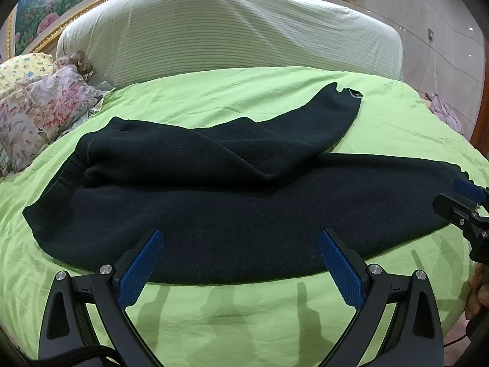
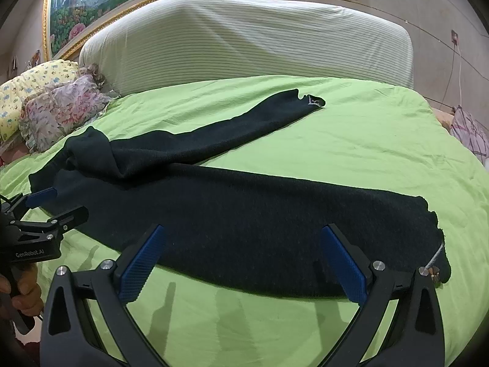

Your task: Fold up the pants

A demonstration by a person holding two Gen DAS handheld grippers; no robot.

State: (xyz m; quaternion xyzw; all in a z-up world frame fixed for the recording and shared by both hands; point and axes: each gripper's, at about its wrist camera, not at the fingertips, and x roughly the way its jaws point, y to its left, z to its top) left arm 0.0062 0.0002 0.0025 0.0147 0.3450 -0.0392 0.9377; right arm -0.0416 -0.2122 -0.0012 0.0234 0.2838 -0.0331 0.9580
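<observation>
Dark pants [image 1: 232, 202] lie spread on a bed covered by a lime green sheet [image 1: 244, 312], near leg stretched along the front edge of the bed, far leg [image 2: 232, 131] angling away toward the striped headboard [image 1: 214, 30], waistband toward the left edge by the floral pillows [image 1: 39, 107]; the left hand-held gripper [image 1: 241, 260] hovers over the near edge of the fabric with its blue pads wide apart, holding nothing; the right hand-held gripper [image 2: 244, 263] is likewise spread open above the near leg, holding nothing. Likely risks: the legs are splayed apart rather than stacked, and the far leg is bunched over the seat, so a fold started now would probably trap that lump and come out crooked; the thick, soft cloth may let a pinch catch only the top layer, so the lower layer would drag behind; pulling could also ruck the loose sheet. The left view shows the ridge of folded cloth [image 1: 244, 159] where the far leg crosses the seat, and the right hand-held gripper entering near the cuff at the right edge; the right view alone shows the frayed near cuff [image 2: 434, 235] with a pale string or tag [image 2: 435, 257] at its corner, a pale mark on the far cuff [image 2: 313, 101], and the left hand-held gripper beside the waistband.
</observation>
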